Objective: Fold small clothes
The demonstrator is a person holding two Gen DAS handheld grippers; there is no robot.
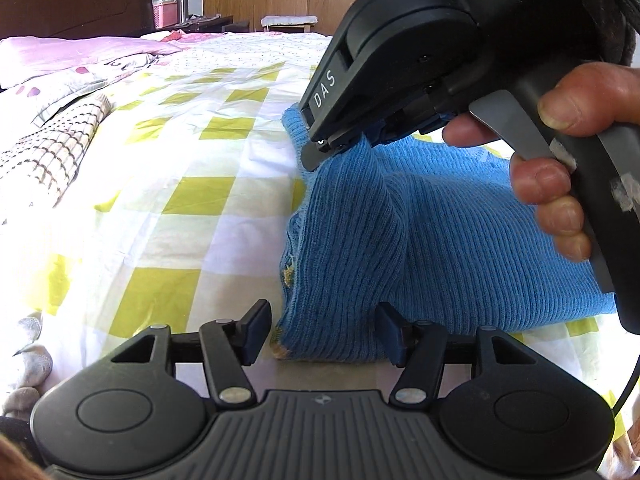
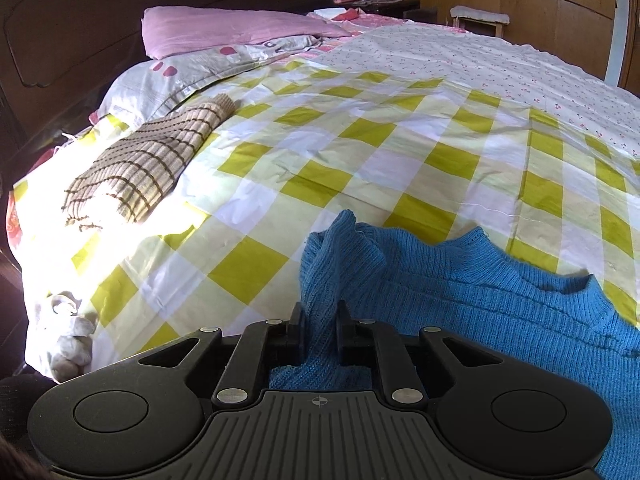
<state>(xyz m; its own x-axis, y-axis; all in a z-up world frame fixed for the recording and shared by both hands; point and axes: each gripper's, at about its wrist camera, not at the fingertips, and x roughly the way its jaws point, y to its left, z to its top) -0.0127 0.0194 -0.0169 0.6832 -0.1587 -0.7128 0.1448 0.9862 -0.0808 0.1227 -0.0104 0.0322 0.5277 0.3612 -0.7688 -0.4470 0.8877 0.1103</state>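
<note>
Pinching a ridge of blue knit between its fingers, the right gripper [image 2: 319, 334] has a side edge of the sweater [image 1: 440, 232] raised off the bed [image 1: 168, 160], the cloth tenting up from the flat body. The left gripper [image 1: 322, 330] sits spread at the near hem corner, one finger on each side of the fabric and gripping nothing; whether the pads quite touch the knit I cannot tell.

The sweater lies near the bed's front edge, toward the right side, on the yellow check sheet. From the right wrist view its neckline [image 2: 556, 276] shows further out, so the body lies roughly flat with the collar away from the person.

This looks like the first side fold: one edge is lifted and the rest has yet to be turned. The next move, I would judge, calls for the left gripper to close on the hem corner so both ends of that edge rise together, then carry it across the body and lay it down straight. Lifting with one end loose would likely let the knit sag and skew.

Further off to the left lies a rolled brown check cloth [image 2: 148, 168], well apart from the sweater. At the head of the bed rests a pink pillow [image 2: 224, 28].
</note>
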